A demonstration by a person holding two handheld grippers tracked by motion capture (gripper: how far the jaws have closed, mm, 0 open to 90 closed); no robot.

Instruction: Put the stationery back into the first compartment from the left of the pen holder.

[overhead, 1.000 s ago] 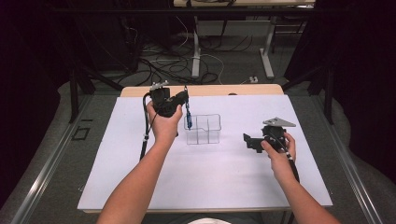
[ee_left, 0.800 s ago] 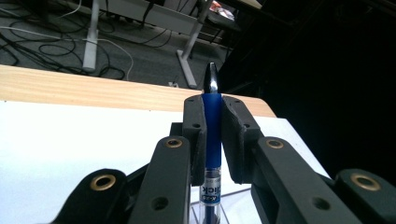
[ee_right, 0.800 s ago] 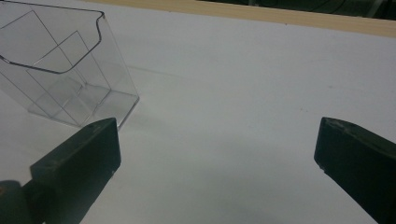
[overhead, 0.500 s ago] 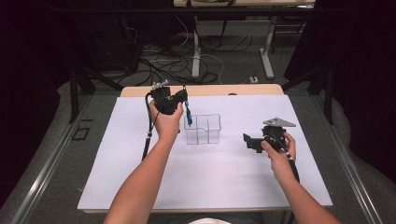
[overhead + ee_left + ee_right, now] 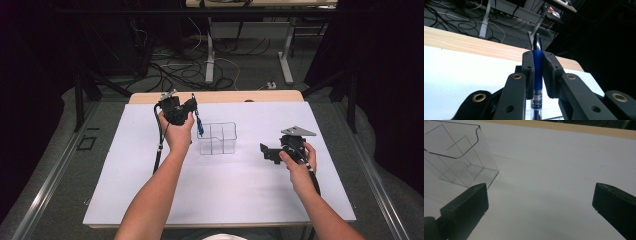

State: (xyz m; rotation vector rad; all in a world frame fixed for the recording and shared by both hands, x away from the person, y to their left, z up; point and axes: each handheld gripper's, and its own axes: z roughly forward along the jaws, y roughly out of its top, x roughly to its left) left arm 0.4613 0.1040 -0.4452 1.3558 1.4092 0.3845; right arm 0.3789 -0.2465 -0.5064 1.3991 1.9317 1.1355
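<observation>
There's the blue pen [image 5: 537, 67], clamped upright between the jaws of the left hand-held gripper [image 5: 538, 65], its silver tip poking up past the pads and the clear barrel with printed lettering running down below them. From the high view the pen [image 5: 199, 124] hangs just beside the left wall of the clear plastic organizer [image 5: 218, 138], above the tabletop rather than lying on it, and whether it touches that wall is hard to tell. The left hand-held gripper [image 5: 192, 111] sits in the person's left hand [image 5: 176, 131], a black cable trailing down along the forearm. The organizer stands near the middle of the white tabletop [image 5: 220, 195], its inner dividers showing through the clear walls. Over on the right, the right hand-held gripper [image 5: 267, 151] rests low over the tabletop, well apart from the organizer, jaws spread wide with nothing between them. Its own view looks across bare white surface, with the organizer [image 5: 459, 157] off to the left of the left jaw.
</observation>
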